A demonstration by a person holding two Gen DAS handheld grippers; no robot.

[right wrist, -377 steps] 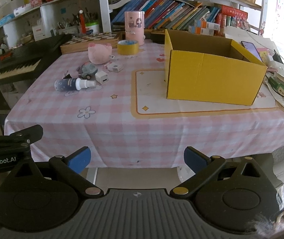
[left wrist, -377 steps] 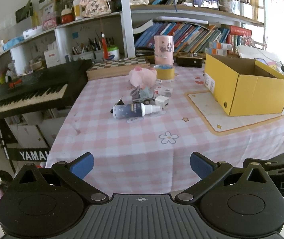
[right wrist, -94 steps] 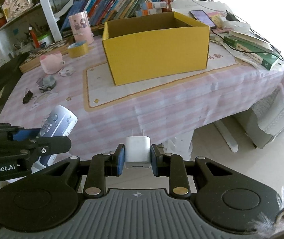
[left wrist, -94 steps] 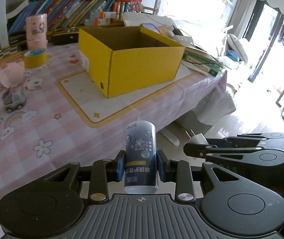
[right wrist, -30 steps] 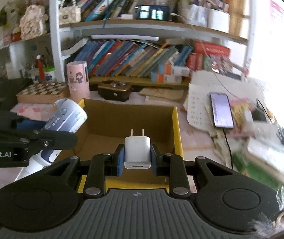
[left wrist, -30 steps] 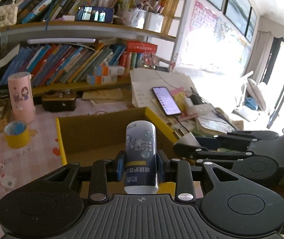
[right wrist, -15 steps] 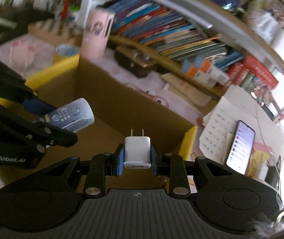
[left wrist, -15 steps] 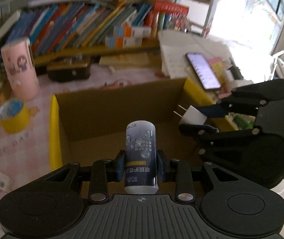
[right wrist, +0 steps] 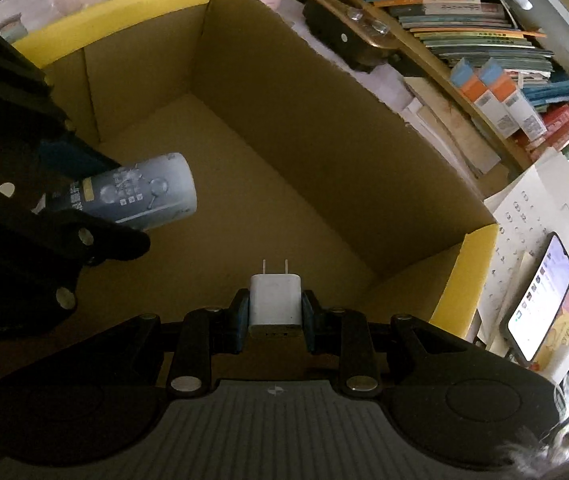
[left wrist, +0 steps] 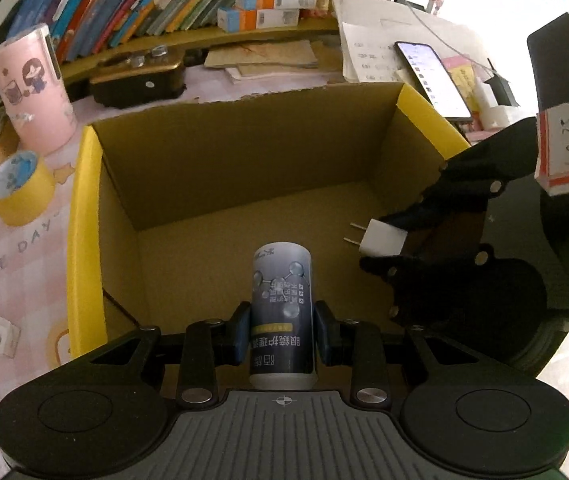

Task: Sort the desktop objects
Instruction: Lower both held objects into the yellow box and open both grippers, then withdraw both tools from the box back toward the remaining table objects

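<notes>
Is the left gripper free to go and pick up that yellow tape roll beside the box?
Probably not yet: the left gripper is shut on the spray bottle over the yellow box. The tape roll sits unobstructed outside.

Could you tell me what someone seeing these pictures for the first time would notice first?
The big yellow cardboard box fills both views, open and empty inside. Over it, the left tongs clamp a dark blue bottle, and just to their right the right tongs clamp a white plug charger, prongs forward. A pink canister and a yellow tape roll stand on the table to the box's left.
</notes>
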